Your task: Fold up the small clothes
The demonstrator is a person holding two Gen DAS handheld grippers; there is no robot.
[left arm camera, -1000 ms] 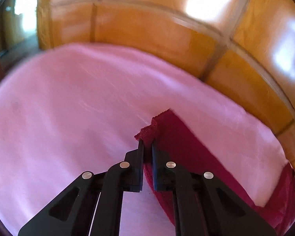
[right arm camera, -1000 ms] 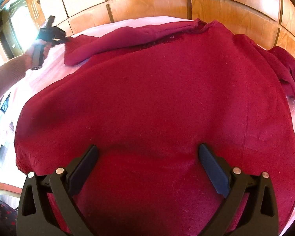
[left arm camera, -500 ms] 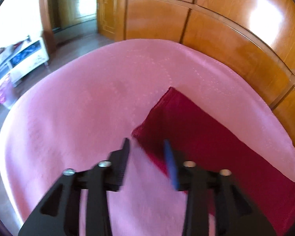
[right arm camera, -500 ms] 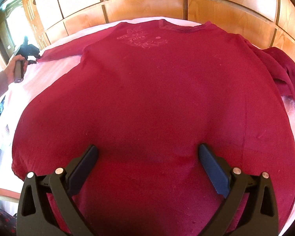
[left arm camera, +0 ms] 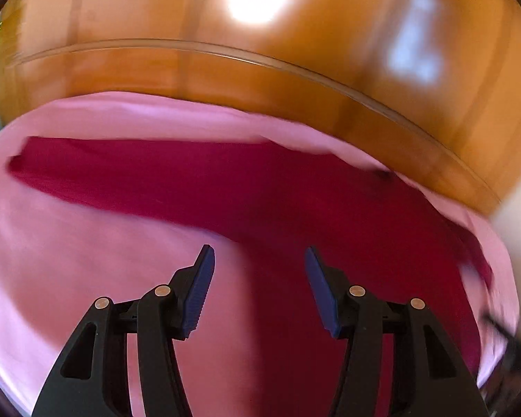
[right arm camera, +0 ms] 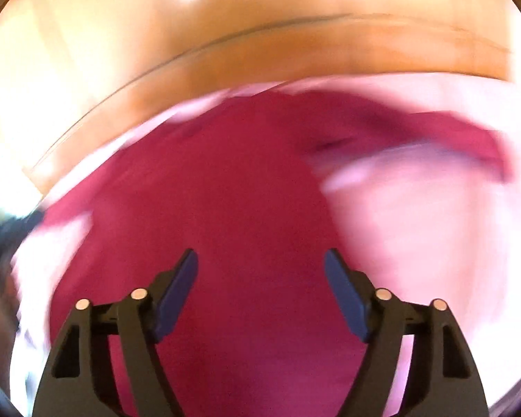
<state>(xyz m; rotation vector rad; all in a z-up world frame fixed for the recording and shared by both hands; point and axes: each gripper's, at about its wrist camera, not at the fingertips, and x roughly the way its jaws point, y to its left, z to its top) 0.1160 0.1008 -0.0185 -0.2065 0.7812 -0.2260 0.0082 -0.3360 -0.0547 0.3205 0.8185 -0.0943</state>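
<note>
On the left, the left gripper (left arm camera: pixel 258 260) hangs wide open and empty above the red sweater (left arm camera: pixel 295 208), which lies spread flat on the pink sheet (left arm camera: pixel 69 260). Rightward, the right gripper (right arm camera: pixel 260 264) gapes empty too. No fold looks made yet; all folding seems ahead.

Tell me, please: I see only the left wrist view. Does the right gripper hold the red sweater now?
Observer: No. The right gripper is open, with nothing between its fingers. It hovers over the body of the red sweater.
Operator: Where does the sleeve on that side lie?
Observer: That sleeve reaches rightward in a curve over the pink sheet. The view is blurred, so I cannot make out its cuff.
</note>
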